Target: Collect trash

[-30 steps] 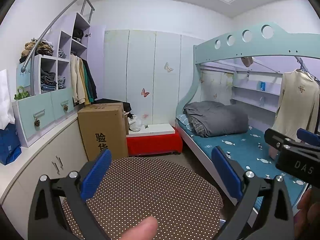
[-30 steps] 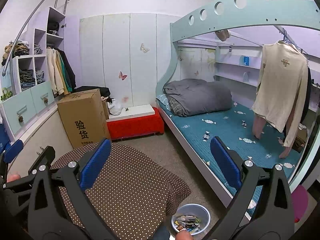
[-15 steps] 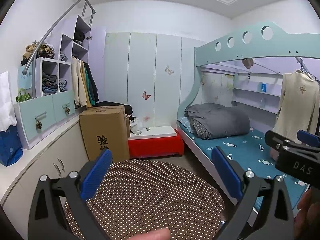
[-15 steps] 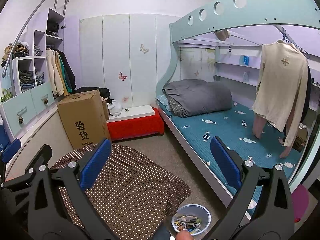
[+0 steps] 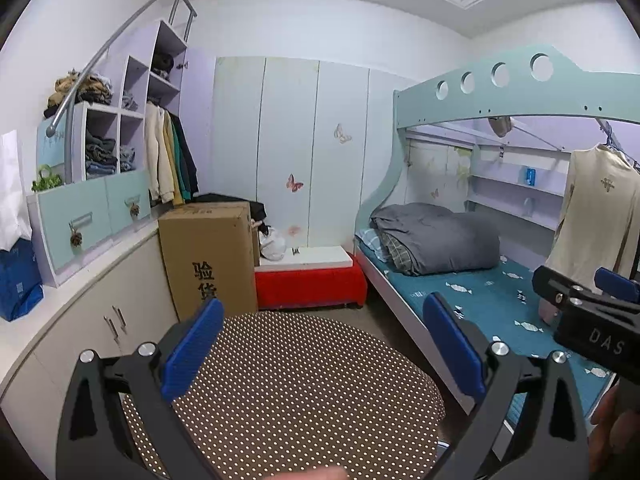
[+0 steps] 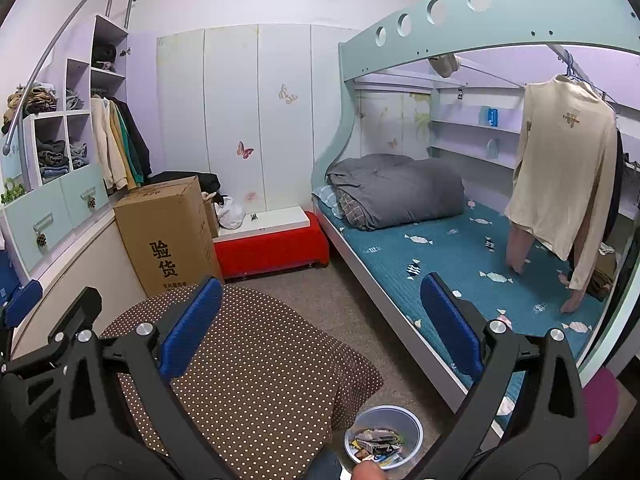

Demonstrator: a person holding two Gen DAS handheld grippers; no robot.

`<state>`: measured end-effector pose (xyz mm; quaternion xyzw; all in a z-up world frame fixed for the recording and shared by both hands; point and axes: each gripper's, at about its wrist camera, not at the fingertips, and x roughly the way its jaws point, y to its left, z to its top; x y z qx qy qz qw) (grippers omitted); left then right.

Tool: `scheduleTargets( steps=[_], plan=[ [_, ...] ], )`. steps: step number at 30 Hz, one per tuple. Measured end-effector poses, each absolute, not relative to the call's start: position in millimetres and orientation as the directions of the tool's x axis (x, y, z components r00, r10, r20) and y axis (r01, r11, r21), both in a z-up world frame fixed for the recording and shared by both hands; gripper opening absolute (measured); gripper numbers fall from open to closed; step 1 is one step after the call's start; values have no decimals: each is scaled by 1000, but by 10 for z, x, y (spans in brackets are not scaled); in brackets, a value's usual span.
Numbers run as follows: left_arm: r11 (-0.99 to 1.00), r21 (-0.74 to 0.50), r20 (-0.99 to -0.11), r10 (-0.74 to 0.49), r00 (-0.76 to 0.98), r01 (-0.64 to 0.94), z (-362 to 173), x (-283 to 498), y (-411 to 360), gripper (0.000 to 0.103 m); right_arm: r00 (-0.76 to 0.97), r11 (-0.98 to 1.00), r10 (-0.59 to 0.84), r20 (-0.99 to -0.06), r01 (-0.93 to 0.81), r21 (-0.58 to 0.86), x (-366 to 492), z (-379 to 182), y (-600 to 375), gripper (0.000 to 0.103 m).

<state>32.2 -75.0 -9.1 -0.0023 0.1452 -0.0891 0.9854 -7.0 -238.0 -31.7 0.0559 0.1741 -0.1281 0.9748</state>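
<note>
Brown dotted surface (image 5: 296, 392) fills the left wrist view beneath the left gripper (image 5: 324, 344), fingers apart, empty. Right wrist view alone shows the round trash bowl (image 6: 412, 426) on the floor beside that surface; right gripper (image 6: 320, 328) spread, empty.

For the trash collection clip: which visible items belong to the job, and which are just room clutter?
Job:
- bin with wrappers, on the floor by the table
- left gripper, open, empty
- right gripper, open, empty

Clutter:
- dotted table
- cardboard box
- grey duvet
- hanging cream top
</note>
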Motion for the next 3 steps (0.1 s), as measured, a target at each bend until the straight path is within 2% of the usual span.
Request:
scheduleTargets(
  steps=[3],
  plan=[
    [985,-34,-287,-170,943,168,-95,331,-738,98,907,961,-229,-354,268,66,-58,-315,-2387,97]
  ],
)
